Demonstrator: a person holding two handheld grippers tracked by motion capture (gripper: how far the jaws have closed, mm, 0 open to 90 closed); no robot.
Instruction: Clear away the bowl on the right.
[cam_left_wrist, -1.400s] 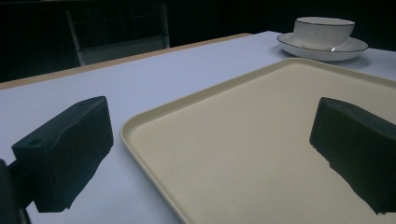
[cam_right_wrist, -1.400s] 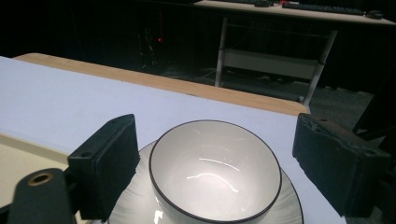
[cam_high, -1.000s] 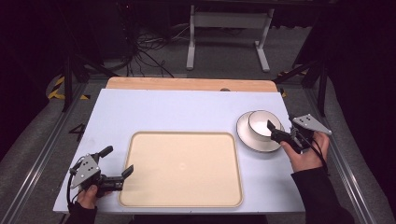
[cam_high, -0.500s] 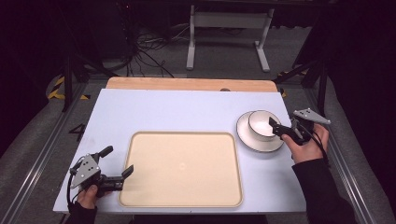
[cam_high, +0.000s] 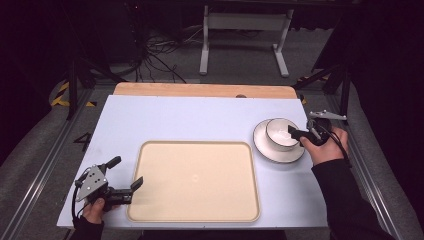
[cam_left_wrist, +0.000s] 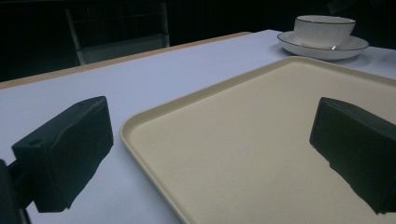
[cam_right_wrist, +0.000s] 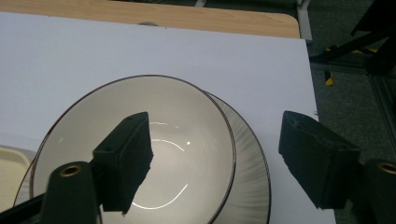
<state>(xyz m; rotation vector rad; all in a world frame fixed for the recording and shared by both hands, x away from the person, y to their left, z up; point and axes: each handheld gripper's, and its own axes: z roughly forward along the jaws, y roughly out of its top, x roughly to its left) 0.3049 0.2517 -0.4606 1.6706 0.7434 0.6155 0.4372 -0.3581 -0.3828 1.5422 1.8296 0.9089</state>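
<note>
Two pieces of crockery sit at the right of my table (cam_high: 200, 120): a white bowl (cam_high: 279, 134) with a thin dark rim line, standing inside a white saucer (cam_high: 272, 150) with the same dark edge and fine ribbing on its flare. In my right gripper view the bowl (cam_right_wrist: 140, 154) is glossy and empty, light glinting off its bottom, and the saucer (cam_right_wrist: 247, 172) peeks out from under it on one side.

My right gripper (cam_high: 300, 133) is at the bowl's right edge, jaws wide apart — one jaw hangs over the bowl's hollow, the other outside the rim, over the saucer's edge and the table. It grips nothing; whether a jaw touches the rim I cannot tell.

The cream tray (cam_high: 150, 210) lies flat mid-table, empty, just left of the saucer. My left gripper (cam_high: 127, 175) rests at the tray's near left corner, jaws spread wide and empty — one over the tray (cam_left_wrist: 261, 154), one over bare table beside it.

Beyond the far edge runs a wooden strip (cam_high: 200, 90), then a dark floor with cables (cam_high: 155, 60) and a white stand (cam_high: 245, 35).
</note>
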